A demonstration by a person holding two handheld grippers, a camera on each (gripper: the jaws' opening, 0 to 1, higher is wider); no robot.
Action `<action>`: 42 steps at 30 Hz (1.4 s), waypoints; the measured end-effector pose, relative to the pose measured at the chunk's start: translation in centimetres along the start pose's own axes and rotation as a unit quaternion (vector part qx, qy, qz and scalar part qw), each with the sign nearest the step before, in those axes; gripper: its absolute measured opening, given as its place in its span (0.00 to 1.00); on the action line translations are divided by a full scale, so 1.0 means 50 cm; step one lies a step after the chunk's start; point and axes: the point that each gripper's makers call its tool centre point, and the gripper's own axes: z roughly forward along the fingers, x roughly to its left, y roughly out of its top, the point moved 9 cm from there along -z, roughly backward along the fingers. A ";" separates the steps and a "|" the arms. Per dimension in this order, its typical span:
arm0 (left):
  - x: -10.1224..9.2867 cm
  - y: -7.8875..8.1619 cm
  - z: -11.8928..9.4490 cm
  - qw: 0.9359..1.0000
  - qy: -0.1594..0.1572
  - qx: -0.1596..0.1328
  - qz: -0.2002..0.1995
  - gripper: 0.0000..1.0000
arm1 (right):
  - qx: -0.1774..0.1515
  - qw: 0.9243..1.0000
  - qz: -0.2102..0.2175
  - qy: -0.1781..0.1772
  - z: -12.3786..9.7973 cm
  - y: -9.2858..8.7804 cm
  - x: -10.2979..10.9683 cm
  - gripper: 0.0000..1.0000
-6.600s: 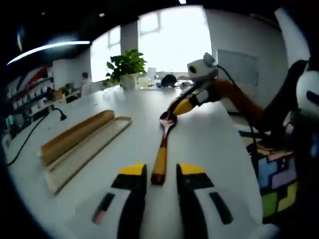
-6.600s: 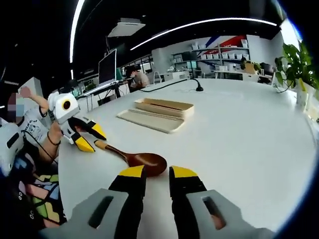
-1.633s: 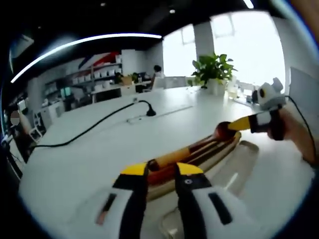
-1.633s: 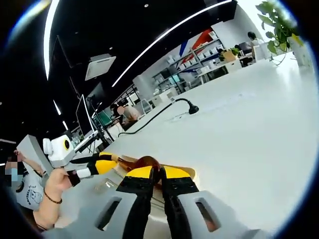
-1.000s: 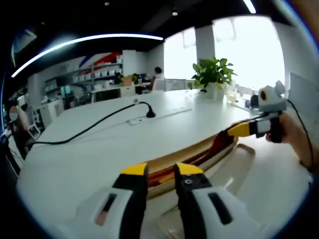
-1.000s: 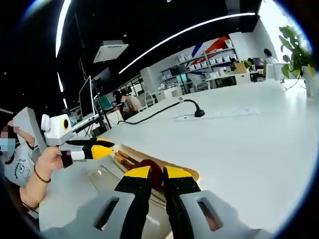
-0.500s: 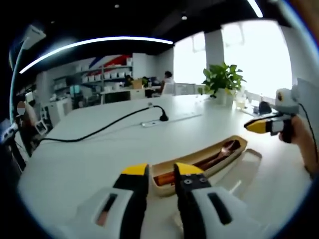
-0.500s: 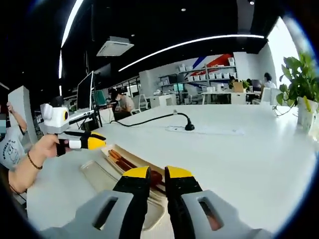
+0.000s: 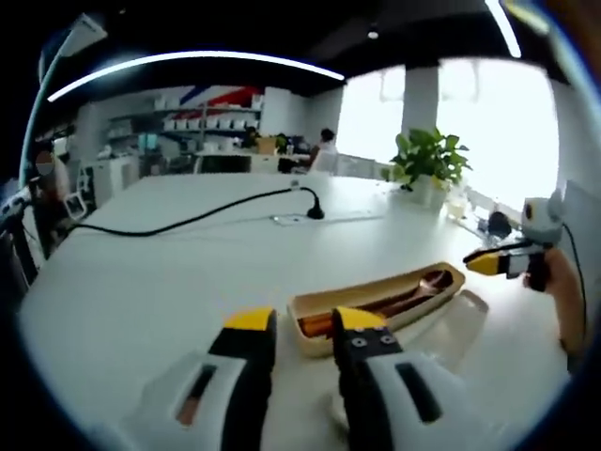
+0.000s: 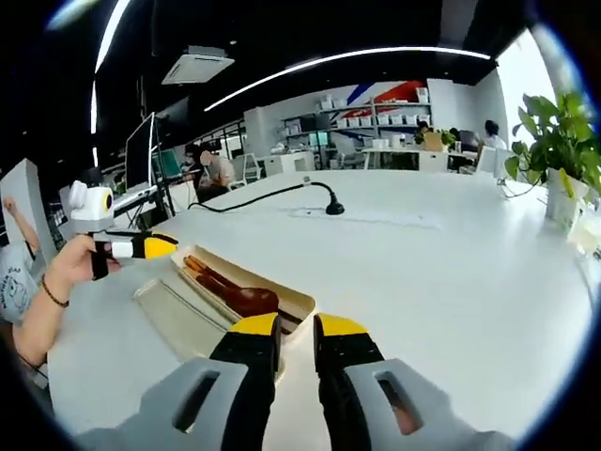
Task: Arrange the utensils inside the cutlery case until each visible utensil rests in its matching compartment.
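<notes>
In the right gripper view, lower left of centre, the brown wooden spoon (image 10: pixel 246 299) lies inside the long beige cutlery case (image 10: pixel 297 303), so placing looks done. The flat beige lid (image 10: pixel 178 316) lies just beside it, off. A black cable (image 10: pixel 272 194) crosses the white table (image 10: pixel 451 272), well apart. Left gripper (image 10: pixel 161 246) and right gripper (image 10: pixel 297 331): jaws slightly apart, empty.
</notes>
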 end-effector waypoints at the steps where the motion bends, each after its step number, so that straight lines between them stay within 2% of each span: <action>1: -0.001 -0.002 0.001 1.000 -0.002 0.002 -0.004 0.25 | -0.006 1.000 0.010 0.001 0.001 0.000 0.002 0.13; 6: -0.004 -0.010 0.010 1.000 -0.009 0.012 -0.017 0.27 | 0.010 1.000 0.023 -0.018 0.008 -0.012 -0.011 0.14; 11: 0.000 -0.014 0.018 1.000 -0.008 0.015 -0.026 0.27 | 0.010 0.998 0.061 0.014 0.019 -0.013 -0.015 0.15; 17: -0.002 -0.016 0.023 0.998 -0.027 0.015 -0.055 0.24 | 0.010 0.998 0.065 0.021 0.027 -0.012 -0.014 0.15; 26: -0.015 -0.015 0.003 0.999 -0.023 0.035 -0.029 0.24 | 0.002 0.997 0.075 0.034 0.038 -0.011 -0.021 0.15; 29: -0.015 -0.013 -0.012 0.997 -0.040 0.063 -0.024 0.23 | -0.001 0.996 0.083 0.037 0.038 -0.013 -0.021 0.15; 36: -0.011 -0.017 -0.016 0.996 -0.051 0.066 -0.036 0.23 | -0.002 0.994 0.096 0.042 0.035 -0.015 -0.017 0.15; 42: -0.009 -0.015 -0.020 0.997 -0.051 0.060 -0.027 0.23 | 0.003 0.994 0.097 0.042 0.028 -0.015 -0.014 0.15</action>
